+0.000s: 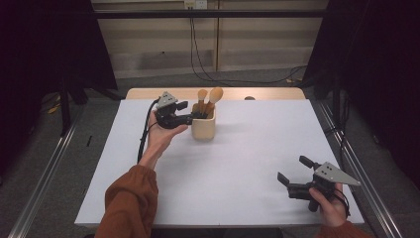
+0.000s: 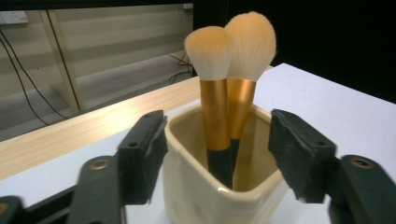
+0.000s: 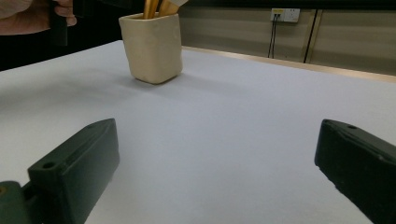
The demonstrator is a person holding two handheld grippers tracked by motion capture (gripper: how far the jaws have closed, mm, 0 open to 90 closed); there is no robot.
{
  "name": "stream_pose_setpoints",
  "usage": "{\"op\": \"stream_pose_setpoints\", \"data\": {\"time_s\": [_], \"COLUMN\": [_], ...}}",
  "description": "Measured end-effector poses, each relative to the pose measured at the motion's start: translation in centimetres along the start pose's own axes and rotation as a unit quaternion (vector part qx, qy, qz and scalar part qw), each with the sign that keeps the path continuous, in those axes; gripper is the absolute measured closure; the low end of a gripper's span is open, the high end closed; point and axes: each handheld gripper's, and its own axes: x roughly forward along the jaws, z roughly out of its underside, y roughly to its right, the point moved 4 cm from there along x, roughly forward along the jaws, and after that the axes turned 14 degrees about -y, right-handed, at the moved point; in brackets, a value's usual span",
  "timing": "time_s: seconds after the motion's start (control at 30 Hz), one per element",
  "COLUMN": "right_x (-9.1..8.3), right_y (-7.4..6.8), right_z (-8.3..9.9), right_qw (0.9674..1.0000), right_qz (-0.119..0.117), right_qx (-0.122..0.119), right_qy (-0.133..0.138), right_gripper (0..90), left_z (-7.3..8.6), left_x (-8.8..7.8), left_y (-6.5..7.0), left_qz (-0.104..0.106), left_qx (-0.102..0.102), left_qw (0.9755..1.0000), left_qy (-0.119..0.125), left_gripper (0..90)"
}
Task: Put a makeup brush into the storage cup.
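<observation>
A cream square cup [image 1: 203, 130] [image 2: 205, 196] [image 3: 152, 46] stands on the far middle of the white table [image 1: 247, 163]. Two makeup brushes stand in it, bristles up, with gold and black handles: one [image 1: 202, 95] [image 2: 210, 51] and a taller one [image 1: 216, 94] [image 2: 252, 42]. My left gripper [image 1: 195, 117] [image 2: 219, 154] is level at the cup's left rim, open, a jaw on either side of the cup's near corner and the pads not pressing on anything. My right gripper [image 1: 291, 167] [image 3: 217, 154] rests near the front right, open wide over bare table.
A strip of wooden tabletop [image 1: 148, 93] shows along the far edge past the white sheet. A small dark spot [image 1: 249, 98] sits at that edge. Cables [image 1: 198, 54] trail on the floor beyond, and dark curtains flank both sides.
</observation>
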Motion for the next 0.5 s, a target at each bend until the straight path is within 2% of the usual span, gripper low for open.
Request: {"op": "stream_pose_setpoints", "data": {"time_s": [0.13,0.27,0.33,0.43,0.5], "right_x": [0.1,0.3,0.3,0.3,0.3], "right_y": [0.0,0.0,0.0,-0.1,0.0], "right_z": [0.0,-0.2,-0.2,-0.2,-0.2], "right_qw": [1.0,1.0,1.0,1.0,1.0], "right_qz": [0.0,-0.002,-0.003,-0.003,-0.003], "right_qx": [0.006,0.002,0.001,0.001,0.002], "right_qy": [0.002,0.001,0.002,0.002,0.003], "right_gripper": [0.0,0.0,0.0,0.0,0.0], "left_z": [0.2,0.3,0.4,0.7,0.8], "left_x": [-0.7,-1.5,-2.0,-2.6,-2.9], "left_y": [-0.3,-0.4,-0.4,-0.3,-0.2], "left_qz": [0.004,-0.009,-0.005,0.004,0.002], "left_qx": [-0.012,-0.014,-0.022,-0.025,-0.022], "left_qw": [0.9999,0.9998,0.9997,0.9996,0.9996], "left_qy": [0.006,0.01,0.011,0.015,0.015], "left_gripper": [21.4,9.2,4.7,2.1,2.1]}}
